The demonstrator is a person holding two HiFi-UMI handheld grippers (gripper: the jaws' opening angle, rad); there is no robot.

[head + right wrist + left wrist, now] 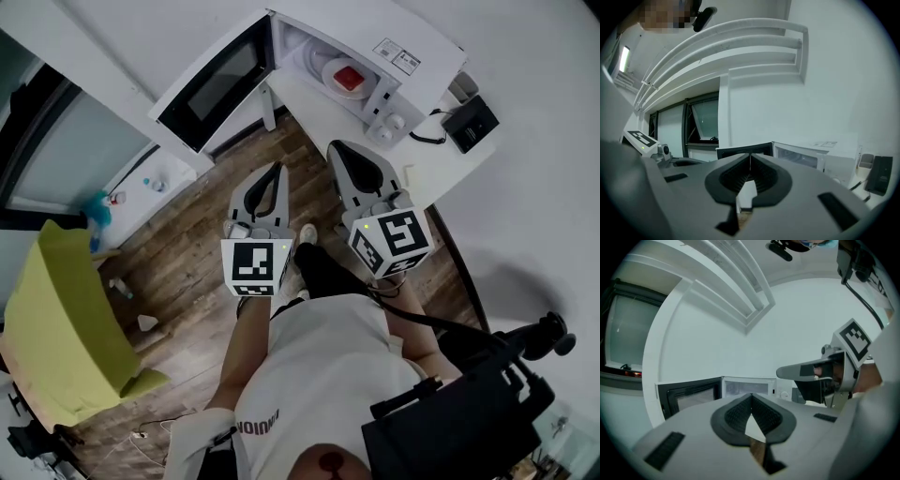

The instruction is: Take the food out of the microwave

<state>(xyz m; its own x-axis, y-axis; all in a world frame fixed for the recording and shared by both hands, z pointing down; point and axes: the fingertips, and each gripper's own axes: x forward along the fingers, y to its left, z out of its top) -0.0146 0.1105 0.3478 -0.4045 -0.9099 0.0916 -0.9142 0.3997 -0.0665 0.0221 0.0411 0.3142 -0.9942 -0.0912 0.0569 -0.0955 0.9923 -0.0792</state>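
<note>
Both my left claw point(277, 169) and right claw point(337, 150) are closed on nothing, short of the open white microwave point(412, 56) where the red food point(349, 78) on its white plate point(331, 79) sits inside, so the approach is in hand; next, one claw should open and reach in

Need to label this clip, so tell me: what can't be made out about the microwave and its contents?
- Food, head view: red, on a white plate, too small to identify.
- Microwave floor, left gripper view: hidden behind the left claw.
- Label on the microwave's top, head view: print too small to read.
</note>
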